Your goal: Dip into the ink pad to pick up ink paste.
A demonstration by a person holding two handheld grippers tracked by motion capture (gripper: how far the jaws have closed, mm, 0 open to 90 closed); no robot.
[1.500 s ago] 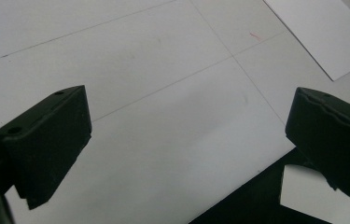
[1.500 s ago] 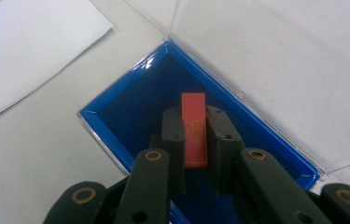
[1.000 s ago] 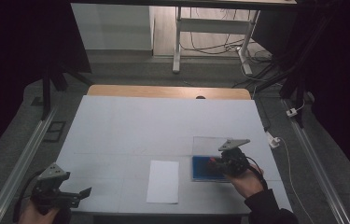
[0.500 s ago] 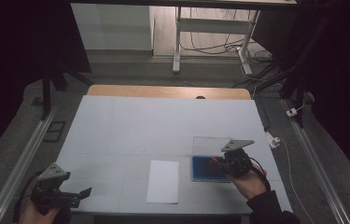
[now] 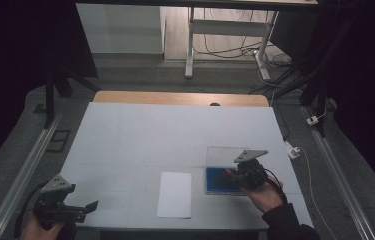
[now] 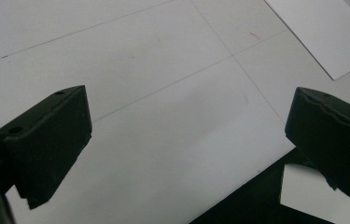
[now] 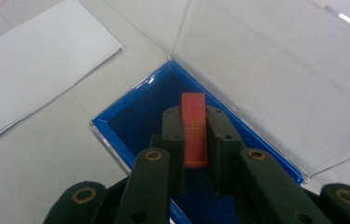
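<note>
Nothing has shifted since the earlier frame: right gripper (image 7: 195, 140) clamped on a small red block (image 7: 194, 135) over the blue-lined clear case (image 7: 130, 121) on the counter (image 5: 175, 130), left gripper (image 6: 186, 140) apart; next, I judge, lower and release it inside

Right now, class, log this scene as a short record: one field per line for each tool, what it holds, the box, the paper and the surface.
right tool: shut on red block, above the box
red block: thin, upright between the pads
box: clear case, blue lining, lid open
left tool: open, holds nothing, at near left table edge
paper sheet: white, flat, left of the box
table: white top
</note>
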